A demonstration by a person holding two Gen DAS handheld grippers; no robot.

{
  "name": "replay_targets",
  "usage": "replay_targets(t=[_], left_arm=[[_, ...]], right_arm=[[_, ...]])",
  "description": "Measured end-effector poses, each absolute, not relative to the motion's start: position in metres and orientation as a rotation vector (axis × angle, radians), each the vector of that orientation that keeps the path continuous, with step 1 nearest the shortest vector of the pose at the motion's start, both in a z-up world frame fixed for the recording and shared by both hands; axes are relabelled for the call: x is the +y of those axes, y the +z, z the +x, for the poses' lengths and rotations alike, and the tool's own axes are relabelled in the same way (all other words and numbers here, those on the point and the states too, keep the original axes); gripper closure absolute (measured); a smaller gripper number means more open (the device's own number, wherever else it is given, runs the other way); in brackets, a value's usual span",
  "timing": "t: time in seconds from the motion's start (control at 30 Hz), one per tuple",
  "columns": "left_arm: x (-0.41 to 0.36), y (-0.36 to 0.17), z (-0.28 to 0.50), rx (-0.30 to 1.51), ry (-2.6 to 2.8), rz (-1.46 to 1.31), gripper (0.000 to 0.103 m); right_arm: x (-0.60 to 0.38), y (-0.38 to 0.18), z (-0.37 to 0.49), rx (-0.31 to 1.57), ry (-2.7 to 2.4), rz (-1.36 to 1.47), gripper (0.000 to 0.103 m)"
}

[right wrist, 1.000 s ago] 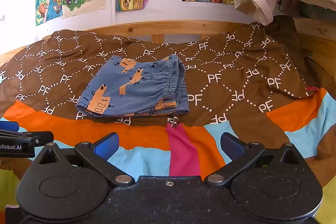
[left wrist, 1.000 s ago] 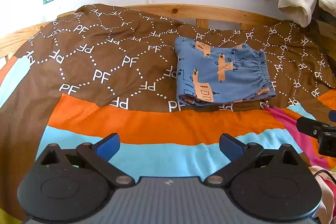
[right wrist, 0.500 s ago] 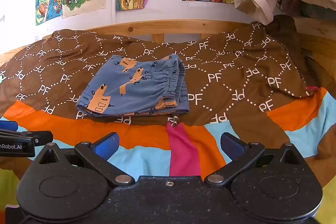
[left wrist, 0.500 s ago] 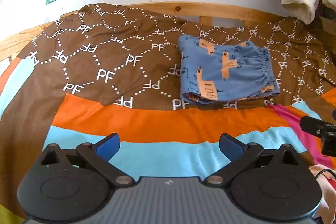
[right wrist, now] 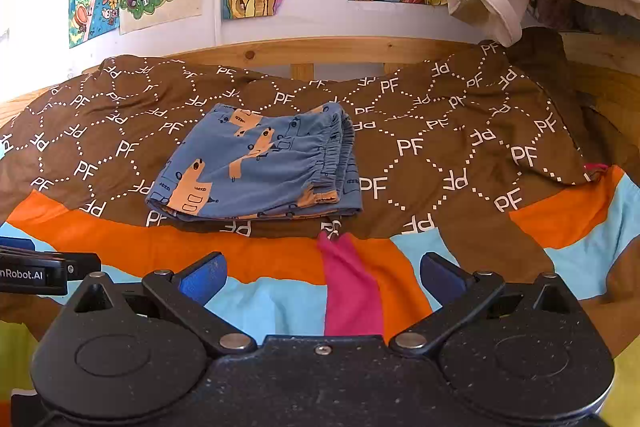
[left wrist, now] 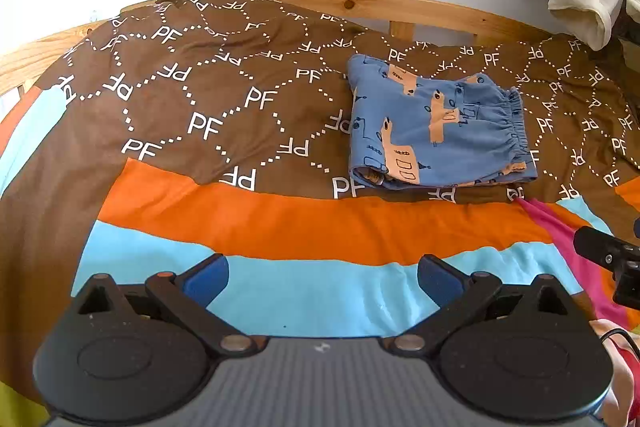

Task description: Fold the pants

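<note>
Lying folded on the bedspread [right wrist: 460, 147], pants [right wrist: 256, 167] apparently untouched by either gripper.

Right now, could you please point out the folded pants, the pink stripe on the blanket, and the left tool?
Folded pants [right wrist: 256, 167]: right wrist view, middle of the top blue layer.
Pink stripe [right wrist: 352, 287]: right wrist view, its middle, below the pants.
Left tool [left wrist: 322, 275]: left wrist view, open gap midway between its fingertips.
</note>
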State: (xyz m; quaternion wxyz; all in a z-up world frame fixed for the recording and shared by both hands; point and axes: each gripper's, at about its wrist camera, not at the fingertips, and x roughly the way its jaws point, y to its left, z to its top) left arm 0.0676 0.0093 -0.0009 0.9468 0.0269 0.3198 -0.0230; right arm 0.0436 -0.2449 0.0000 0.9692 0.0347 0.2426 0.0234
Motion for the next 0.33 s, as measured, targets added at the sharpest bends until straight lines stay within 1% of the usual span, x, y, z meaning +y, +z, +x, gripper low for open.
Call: replay_targets(t=[0.33], left_arm=[[0.0077,0.0003,0.0672,0.646,-0.045,0.063,0.0]], right_arm=[[-0.2446,-0.0001,0.0437,0.492,0.047,0.07,0.001]])
